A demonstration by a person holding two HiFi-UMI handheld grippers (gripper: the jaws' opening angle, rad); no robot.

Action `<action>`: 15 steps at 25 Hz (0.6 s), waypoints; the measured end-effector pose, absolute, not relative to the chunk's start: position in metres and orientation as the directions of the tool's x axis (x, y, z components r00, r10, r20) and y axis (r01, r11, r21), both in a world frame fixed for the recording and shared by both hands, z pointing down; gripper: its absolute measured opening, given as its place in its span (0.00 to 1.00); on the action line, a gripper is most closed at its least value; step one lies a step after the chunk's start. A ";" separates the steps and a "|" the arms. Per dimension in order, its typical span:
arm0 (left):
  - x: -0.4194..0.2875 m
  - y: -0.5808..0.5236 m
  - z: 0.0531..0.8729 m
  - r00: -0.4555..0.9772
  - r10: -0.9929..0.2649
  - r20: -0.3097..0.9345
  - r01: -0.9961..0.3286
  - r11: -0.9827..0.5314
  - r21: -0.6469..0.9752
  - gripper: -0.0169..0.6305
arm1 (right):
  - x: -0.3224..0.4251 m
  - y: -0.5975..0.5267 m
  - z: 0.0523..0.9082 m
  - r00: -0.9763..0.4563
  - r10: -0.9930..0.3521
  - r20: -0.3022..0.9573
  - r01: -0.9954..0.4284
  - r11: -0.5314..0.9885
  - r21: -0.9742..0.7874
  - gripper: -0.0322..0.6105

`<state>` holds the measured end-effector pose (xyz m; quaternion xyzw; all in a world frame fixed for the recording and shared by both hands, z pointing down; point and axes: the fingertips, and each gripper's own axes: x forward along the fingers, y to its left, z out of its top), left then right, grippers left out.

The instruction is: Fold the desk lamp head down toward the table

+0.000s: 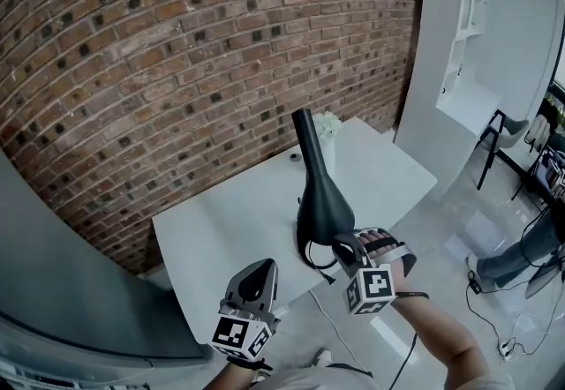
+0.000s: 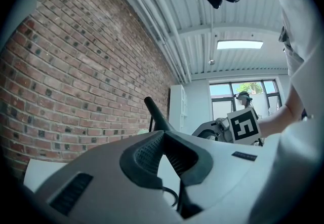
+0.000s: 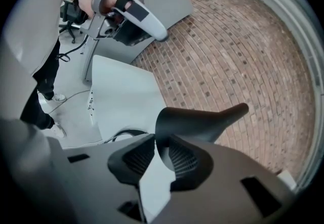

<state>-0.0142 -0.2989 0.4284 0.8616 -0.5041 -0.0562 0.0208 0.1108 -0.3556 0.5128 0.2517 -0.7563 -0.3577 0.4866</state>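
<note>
A black desk lamp stands on the white table point(image 1: 221, 221), its cone-shaped head point(image 1: 323, 207) low and its arm point(image 1: 306, 137) slanting up behind. My right gripper point(image 1: 342, 249) is at the head's near rim. In the right gripper view the jaws point(image 3: 158, 143) are shut on the rim of the lamp head point(image 3: 197, 121). My left gripper point(image 1: 258, 272) hovers at the table's front edge, left of the lamp and apart from it. Its jaws point(image 2: 163, 136) are shut and hold nothing. The lamp arm point(image 2: 154, 114) shows ahead of them.
The lamp's cable point(image 1: 311, 260) loops off the table's front edge. A small white vase of flowers point(image 1: 327, 127) stands behind the lamp by the brick wall point(image 1: 177, 53). A white cabinet point(image 1: 459, 44), a chair point(image 1: 500, 128) and a seated person's legs point(image 1: 521, 256) are at the right.
</note>
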 end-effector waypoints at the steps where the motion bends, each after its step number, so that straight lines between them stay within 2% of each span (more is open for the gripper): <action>1: -0.015 -0.300 0.429 0.481 -0.873 -0.075 -0.869 -0.487 0.093 0.04 | 0.110 -0.358 0.516 -0.400 -0.725 0.561 -0.028 0.621 0.783 0.19; 15: -0.018 -0.310 0.438 0.431 -0.901 -0.054 -0.896 -0.434 0.096 0.04 | 0.104 -0.382 0.542 -0.423 -0.684 0.594 0.003 0.655 0.756 0.19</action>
